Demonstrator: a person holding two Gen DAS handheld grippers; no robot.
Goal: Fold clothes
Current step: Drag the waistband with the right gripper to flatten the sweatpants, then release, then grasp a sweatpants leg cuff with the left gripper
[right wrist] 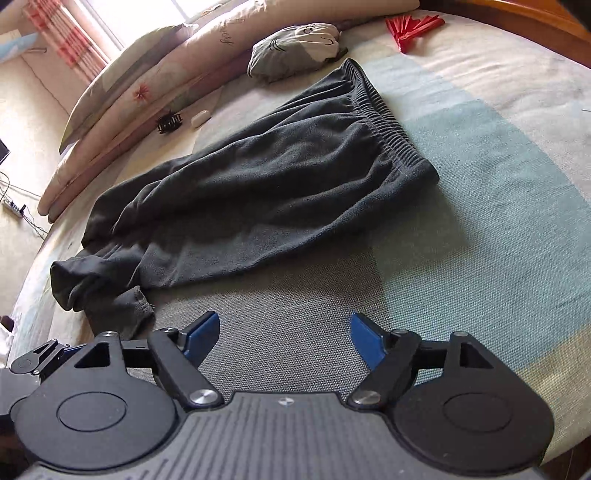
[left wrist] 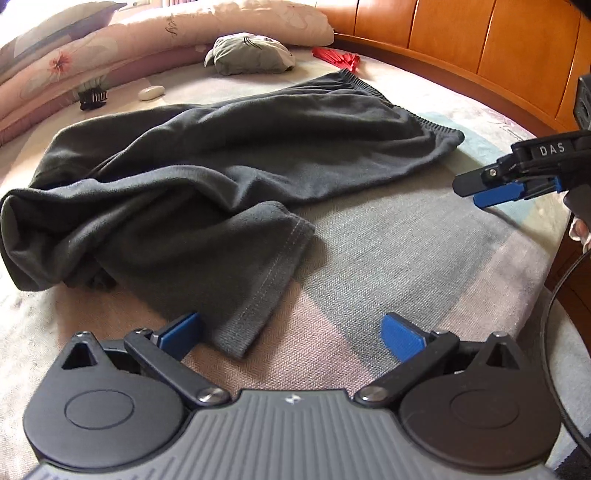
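- Bed, striped cover; dark trousers lie loosely rumpled, long axis 1 to 7 o'clock, waistband far.
- Left gripper: released, cuff at 11, nearer.
- Right gripper: released, empty; hem probably at 10.

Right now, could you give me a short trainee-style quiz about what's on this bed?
1. True or false: the left gripper is clamped on the dark trousers.
2. Which lies nearest the waistband? A) grey bundle B) hair claw clip C) red fan
3. Fill in: both pairs of jaws stand ____.

Key: 1 false; 2 A; 3 open.
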